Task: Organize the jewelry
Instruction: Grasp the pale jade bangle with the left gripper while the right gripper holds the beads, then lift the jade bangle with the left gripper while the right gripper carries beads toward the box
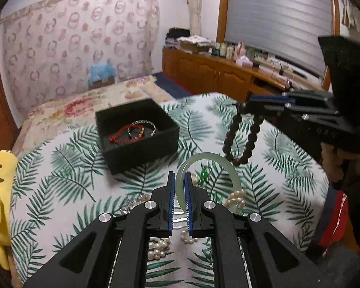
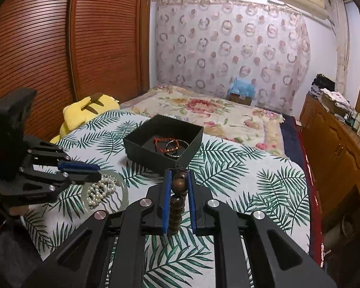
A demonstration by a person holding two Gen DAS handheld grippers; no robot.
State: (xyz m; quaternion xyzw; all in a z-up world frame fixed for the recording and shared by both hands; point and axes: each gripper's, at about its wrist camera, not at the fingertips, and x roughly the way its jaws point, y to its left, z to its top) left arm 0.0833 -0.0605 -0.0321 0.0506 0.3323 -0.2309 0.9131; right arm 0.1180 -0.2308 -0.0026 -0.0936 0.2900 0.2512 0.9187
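From the left wrist, our left gripper [image 1: 179, 187] had its jaws clamped on the pale jade bangle [image 1: 205, 165], low over the leaf-print cloth [image 1: 60, 180]. We judged it best lifted straight up, clear of the pearls [image 1: 236, 200] touching its rim.

From the right wrist, our right gripper [image 2: 178, 187] pinched the dark bead bracelet [image 2: 177, 199], aimed at the black box [image 2: 163, 141]; its near wall stood in the way, so we needed height.

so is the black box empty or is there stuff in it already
Not empty. The open black box already holds a red cord bracelet and a silver bangle lying on its floor, visible from both wrist cameras.
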